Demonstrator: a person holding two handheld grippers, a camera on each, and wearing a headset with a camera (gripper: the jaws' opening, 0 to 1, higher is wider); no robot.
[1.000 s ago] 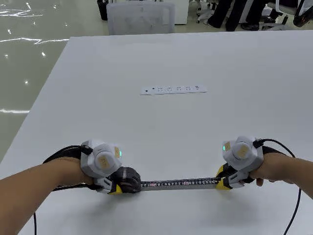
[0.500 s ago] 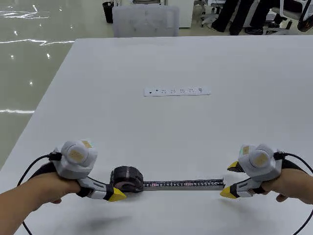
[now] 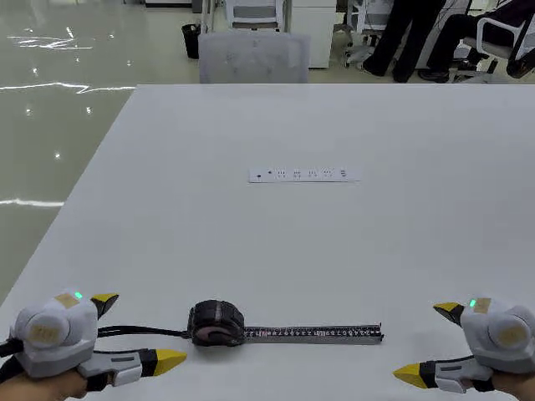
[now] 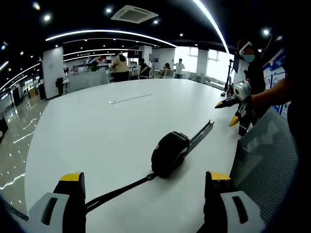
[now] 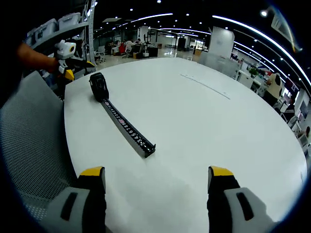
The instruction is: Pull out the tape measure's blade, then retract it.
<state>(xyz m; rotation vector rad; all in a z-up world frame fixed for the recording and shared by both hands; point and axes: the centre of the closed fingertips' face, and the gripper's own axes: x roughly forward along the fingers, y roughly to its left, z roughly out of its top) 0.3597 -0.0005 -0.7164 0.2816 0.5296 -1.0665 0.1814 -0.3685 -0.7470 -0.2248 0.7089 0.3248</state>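
We note the tape measure (image 3: pixel 216 322) on the table (image 3: pixel 292 242), blade (image 3: pixel 313 334) extended rightward. Left gripper (image 3: pixel 138 329) spread, just left of its case. Right gripper (image 3: pixel 427 342) spread, right of the blade tip, not touching

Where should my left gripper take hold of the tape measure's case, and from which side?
Probably the case, across its two flat faces, with the left gripper coming from the end opposite the blade. The case stands on edge and the blade runs out toward the right gripper.
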